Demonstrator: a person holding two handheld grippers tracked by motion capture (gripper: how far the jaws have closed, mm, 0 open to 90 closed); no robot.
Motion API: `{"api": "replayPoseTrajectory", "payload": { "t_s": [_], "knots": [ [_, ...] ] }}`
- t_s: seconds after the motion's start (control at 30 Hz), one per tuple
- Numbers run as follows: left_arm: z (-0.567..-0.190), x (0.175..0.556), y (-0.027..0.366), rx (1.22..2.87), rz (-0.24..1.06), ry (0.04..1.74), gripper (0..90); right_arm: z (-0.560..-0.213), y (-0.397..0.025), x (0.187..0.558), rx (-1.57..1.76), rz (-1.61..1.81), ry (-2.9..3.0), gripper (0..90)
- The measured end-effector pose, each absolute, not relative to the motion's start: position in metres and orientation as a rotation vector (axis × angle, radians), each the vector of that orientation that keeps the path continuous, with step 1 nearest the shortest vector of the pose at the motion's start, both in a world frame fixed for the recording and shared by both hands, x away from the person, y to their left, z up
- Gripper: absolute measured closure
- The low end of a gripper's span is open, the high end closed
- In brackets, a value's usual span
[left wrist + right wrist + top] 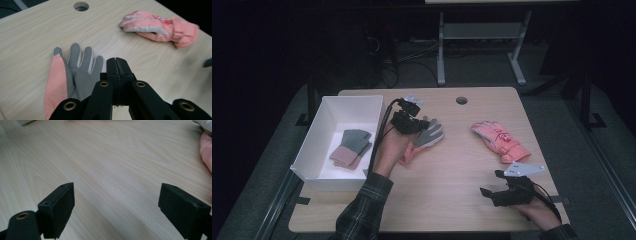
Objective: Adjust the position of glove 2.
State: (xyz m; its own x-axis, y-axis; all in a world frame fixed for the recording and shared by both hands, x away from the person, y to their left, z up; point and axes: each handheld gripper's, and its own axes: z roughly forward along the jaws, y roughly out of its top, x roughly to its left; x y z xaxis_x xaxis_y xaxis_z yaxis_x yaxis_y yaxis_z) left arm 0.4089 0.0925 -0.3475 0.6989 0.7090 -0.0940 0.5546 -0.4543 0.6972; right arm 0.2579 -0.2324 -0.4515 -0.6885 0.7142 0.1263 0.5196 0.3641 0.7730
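we seem to be sorting gloves into the white box (314, 131), which already holds a grey and pink pair (351, 147) at the left of the surface (452, 200). the step in hand looks like picking up the grey-palmed glove (75, 72), which lies palm up near the middle of the surface, just right of the box, its pink cuff toward us.

to do it well, we would first open the left tongs (117, 65), then come down over the cuff or the palm, where the cloth is thick enough to pinch, rather than a single finger that would let the glove dangle and swing. a firm bite on a good fold, a lift straight up until the fingers hang free of the wood, and then a short carry over the box wall before we let go.

the left tongs are closed, jaw against jaw with no gap, and in the left gripper view nothing sits between them; they hang just above the glove's right edge, and we cannot tell whether they touch it.

the right tongs (116, 207) stand wide open and hold nothing, low over bare wood at the near right. the second glove, a pink padded one (499, 141), lies apart at the right, beyond the right tongs, waiting for its turn.
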Motion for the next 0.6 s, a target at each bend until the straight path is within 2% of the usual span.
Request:
{"api": "replayPoseTrajectory", "payload": {
  "t_s": [0.3, 0.6],
  "knots": [
    [-0.394, 0.429, 0.09, 2.177, 0.307, 1.076, 89.9, -0.452, -0.232, 0.258, 1.093, 1.234, 2.405, 13.4],
    [-0.413, 0.437, 0.099, 2.177, 0.367, 1.149, 89.9, -0.452, -0.233, 0.258, 1.092, 1.234, 2.403, 13.4]
  ]
}}
